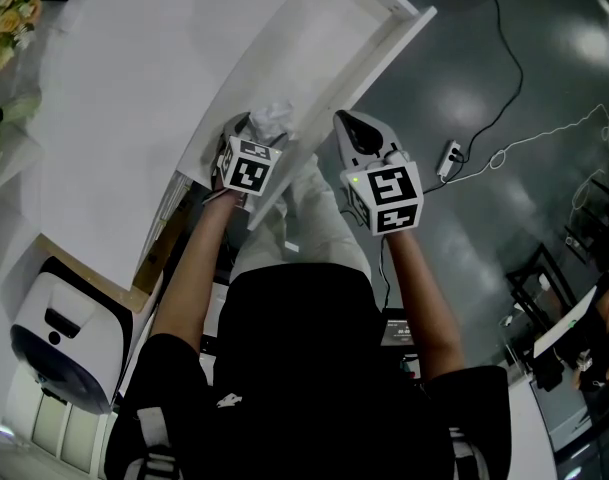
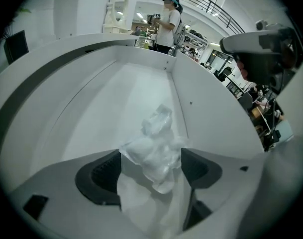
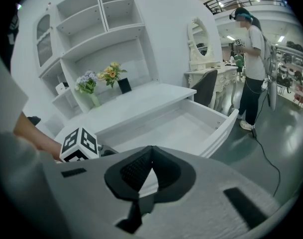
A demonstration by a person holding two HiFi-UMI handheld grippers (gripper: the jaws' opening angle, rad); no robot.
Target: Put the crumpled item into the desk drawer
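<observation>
The crumpled item (image 1: 273, 121), a wad of white translucent plastic, sits between the jaws of my left gripper (image 1: 264, 130) over the near end of the open white desk drawer (image 1: 319, 43). In the left gripper view the wad (image 2: 153, 146) hangs between wide-apart dark pads (image 2: 99, 176), which do not press on it, above the drawer floor (image 2: 116, 98). The left gripper (image 2: 151, 153) is open. My right gripper (image 1: 344, 120) hovers just right of the drawer front. Its jaws meet at the tip with nothing between them, so it (image 3: 151, 151) is shut. The drawer (image 3: 176, 126) lies beyond it.
A vase of flowers (image 3: 104, 76) stands on the desk top under white shelves (image 3: 91, 29). A white bin (image 1: 64, 338) stands at the lower left. A power strip and cable (image 1: 449, 158) lie on the grey floor. A person (image 3: 251, 59) stands beyond the drawer.
</observation>
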